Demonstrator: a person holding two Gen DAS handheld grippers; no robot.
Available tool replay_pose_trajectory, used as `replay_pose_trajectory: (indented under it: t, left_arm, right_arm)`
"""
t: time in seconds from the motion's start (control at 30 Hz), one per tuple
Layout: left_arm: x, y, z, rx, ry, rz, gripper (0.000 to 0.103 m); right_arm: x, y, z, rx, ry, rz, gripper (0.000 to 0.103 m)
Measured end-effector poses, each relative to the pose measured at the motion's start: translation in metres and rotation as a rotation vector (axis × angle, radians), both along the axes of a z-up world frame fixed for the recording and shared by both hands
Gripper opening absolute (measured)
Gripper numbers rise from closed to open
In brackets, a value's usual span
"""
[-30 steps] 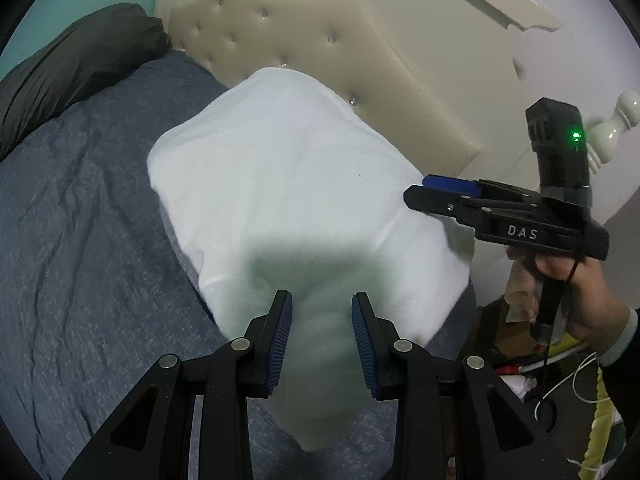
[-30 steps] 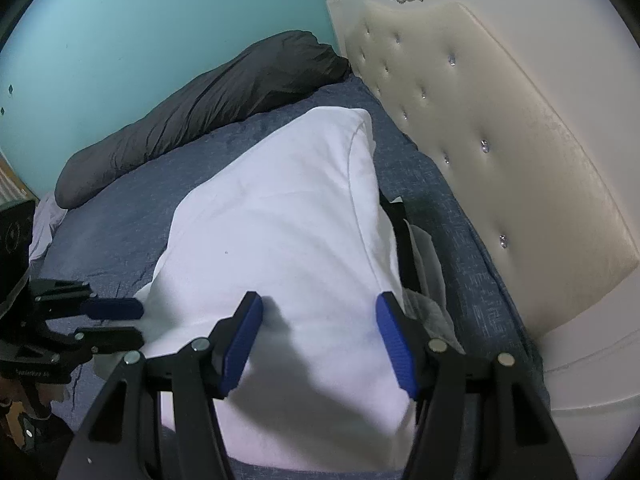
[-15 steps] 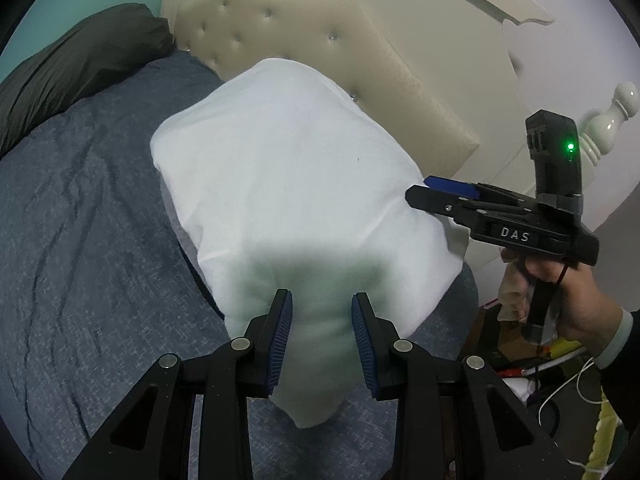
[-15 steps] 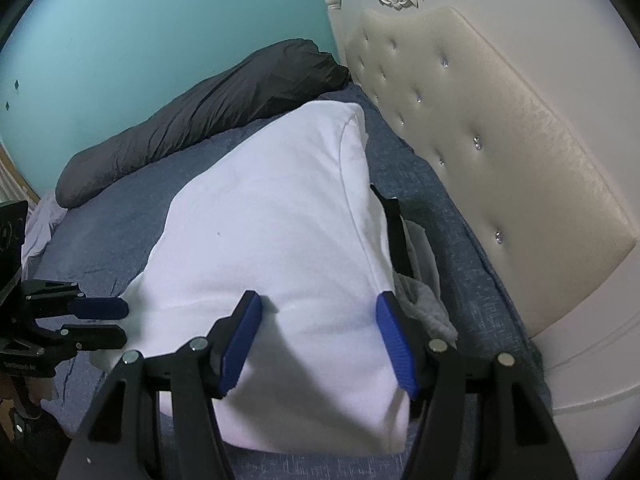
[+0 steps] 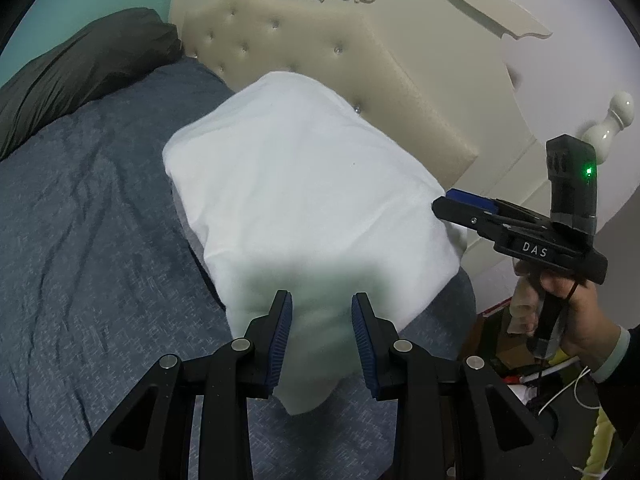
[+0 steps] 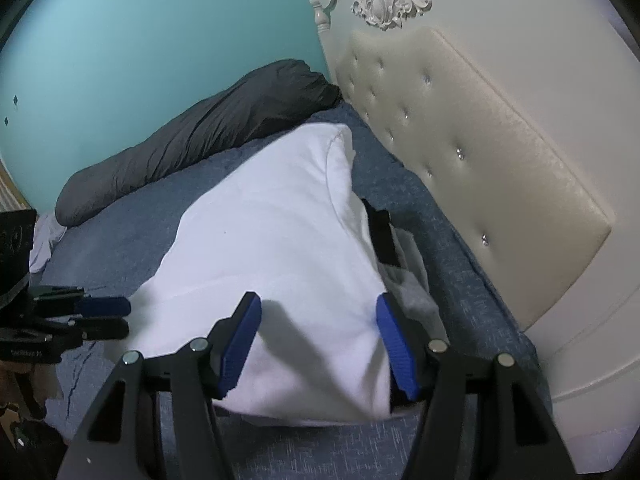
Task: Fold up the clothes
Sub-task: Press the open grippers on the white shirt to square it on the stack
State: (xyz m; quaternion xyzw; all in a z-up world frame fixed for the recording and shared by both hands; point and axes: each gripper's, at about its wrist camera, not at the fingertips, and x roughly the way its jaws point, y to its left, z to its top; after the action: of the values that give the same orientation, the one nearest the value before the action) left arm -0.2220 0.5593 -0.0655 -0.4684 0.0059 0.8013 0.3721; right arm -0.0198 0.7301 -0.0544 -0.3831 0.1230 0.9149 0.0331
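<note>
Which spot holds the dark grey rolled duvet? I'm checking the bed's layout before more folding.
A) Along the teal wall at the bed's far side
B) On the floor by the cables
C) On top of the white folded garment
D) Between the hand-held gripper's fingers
A: the dark grey rolled duvet lies along the teal wall, apart from the white folded garment on the blue bedspread.

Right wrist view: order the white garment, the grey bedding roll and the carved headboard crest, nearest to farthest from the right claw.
1. White garment, directly beneath the right claw.
2. Grey bedding roll, upper left by the wall.
3. Carved headboard crest, top right.
</note>
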Motion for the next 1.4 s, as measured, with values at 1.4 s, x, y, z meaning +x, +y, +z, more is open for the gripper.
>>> replay_pose_trajectory:
  t: [1.4]
  left_arm:
    - [-0.001, -0.020, 0.012, 0.000, 0.006, 0.053, 0.034]
  right_arm:
    - [0.020, -0.036, 0.002, 0.076, -0.056, -0.101, 0.060]
